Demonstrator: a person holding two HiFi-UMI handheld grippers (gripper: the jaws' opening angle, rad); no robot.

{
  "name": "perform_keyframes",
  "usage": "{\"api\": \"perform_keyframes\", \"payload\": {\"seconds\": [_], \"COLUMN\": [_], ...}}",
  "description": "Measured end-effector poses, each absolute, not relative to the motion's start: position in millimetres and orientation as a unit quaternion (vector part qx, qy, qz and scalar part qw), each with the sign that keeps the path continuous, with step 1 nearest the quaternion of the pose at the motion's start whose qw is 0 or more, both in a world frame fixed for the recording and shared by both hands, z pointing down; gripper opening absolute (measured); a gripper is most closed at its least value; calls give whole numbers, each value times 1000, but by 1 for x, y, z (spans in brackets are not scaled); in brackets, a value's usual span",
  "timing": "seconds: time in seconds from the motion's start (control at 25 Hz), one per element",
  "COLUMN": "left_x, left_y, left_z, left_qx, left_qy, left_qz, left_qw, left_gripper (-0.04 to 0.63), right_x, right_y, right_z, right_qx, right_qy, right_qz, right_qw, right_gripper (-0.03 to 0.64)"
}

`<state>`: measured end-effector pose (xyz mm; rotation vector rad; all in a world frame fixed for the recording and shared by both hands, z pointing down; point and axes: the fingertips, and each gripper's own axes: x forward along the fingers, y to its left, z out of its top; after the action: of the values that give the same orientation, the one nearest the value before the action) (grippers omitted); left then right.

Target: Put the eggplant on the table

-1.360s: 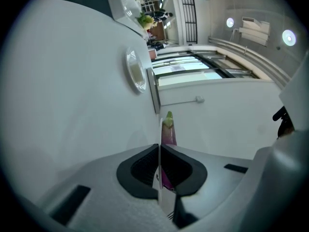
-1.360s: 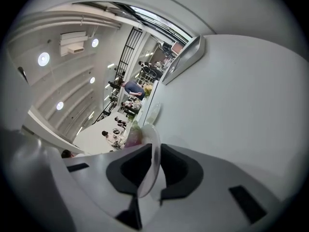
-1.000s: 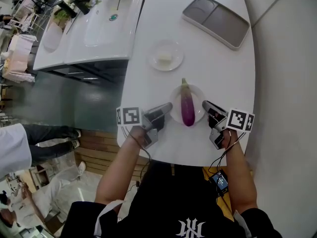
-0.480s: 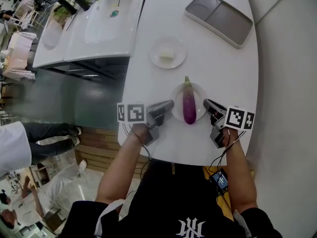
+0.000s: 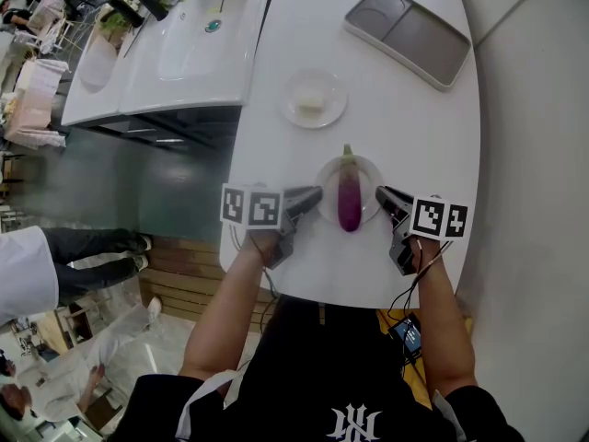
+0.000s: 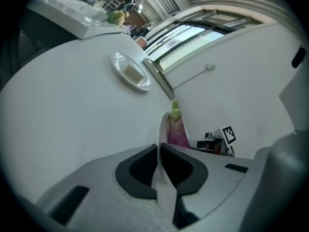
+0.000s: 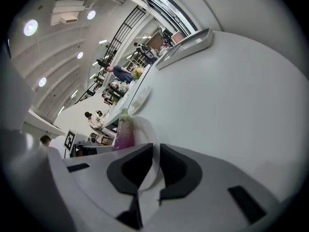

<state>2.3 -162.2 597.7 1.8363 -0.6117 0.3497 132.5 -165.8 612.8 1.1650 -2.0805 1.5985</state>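
A purple eggplant (image 5: 348,198) with a green stem lies lengthwise on a small white plate (image 5: 369,170) near the table's front edge. My left gripper (image 5: 316,194) is shut on the plate's left rim, and my right gripper (image 5: 382,193) is shut on its right rim. In the left gripper view the thin rim (image 6: 161,129) runs between the dark pads (image 6: 140,166) of that gripper (image 6: 159,151), with the eggplant (image 6: 177,133) just beyond. The right gripper view shows its gripper (image 7: 156,158) clamped on the plate (image 7: 145,128) beside the eggplant (image 7: 124,133). I cannot tell whether the plate is off the table.
A second small plate (image 5: 313,99) with a pale block stands farther back on the white table (image 5: 405,118). At the far right corner lies a grey divided tray (image 5: 409,35). The table's left edge drops to the floor, and a white counter (image 5: 175,53) stands beyond.
Both grippers have rolled a little at the wrist, so their marker cubes show different faces. The plate and eggplant stay at nearly the same spot, still gripped on both sides.
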Motion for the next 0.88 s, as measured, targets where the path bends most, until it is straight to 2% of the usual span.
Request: {"api": "perform_keyframes", "payload": {"seconds": [0.36,0.88], "left_x": [0,1], "left_y": [-161,-163], "left_z": [607,611], "left_qx": [788,795], "left_qy": [-272,-291], "left_qz": [230,302], "left_qw": [503,438], "left_gripper": [35,64], "right_x": [130,128], "right_y": [-166,-167], "right_z": [614,612], "right_qx": [407,418], "right_qy": [-728,-767], "right_qz": [527,409], "right_qw": [164,262], "right_gripper": [37,60]}}
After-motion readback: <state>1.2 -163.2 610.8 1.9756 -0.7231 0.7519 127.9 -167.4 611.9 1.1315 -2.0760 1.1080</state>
